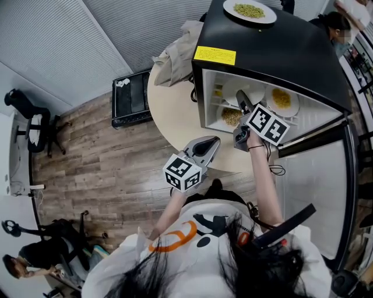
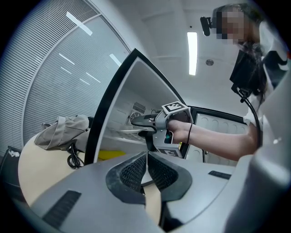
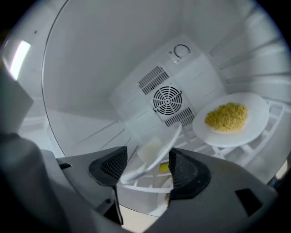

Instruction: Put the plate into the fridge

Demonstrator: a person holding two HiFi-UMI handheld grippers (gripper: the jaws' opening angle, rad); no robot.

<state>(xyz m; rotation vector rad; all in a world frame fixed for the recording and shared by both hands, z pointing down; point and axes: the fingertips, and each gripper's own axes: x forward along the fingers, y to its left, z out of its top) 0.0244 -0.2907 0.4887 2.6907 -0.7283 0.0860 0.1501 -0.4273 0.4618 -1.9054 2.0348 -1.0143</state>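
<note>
A black mini fridge (image 1: 274, 52) stands open on a round table (image 1: 169, 116). My right gripper (image 1: 240, 100) reaches inside onto the upper shelf. In the right gripper view its jaws (image 3: 145, 166) are open, and the tilted rim of a white plate (image 3: 157, 152) lies between the pads without being pressed. Beside it on the same shelf sits a white plate of yellow food (image 3: 229, 118). My left gripper (image 1: 211, 142) hovers in front of the fridge, shut (image 2: 146, 170) on nothing. From the left gripper view the right gripper (image 2: 152, 123) shows at the fridge opening.
Another plate with green food (image 1: 249, 10) rests on top of the fridge. A lower shelf holds one more plate of yellow food (image 1: 231, 116). The fridge door (image 1: 317, 192) swings out to my right. A beige bag (image 1: 175, 55) lies on the table. An office chair (image 1: 32, 125) stands at left.
</note>
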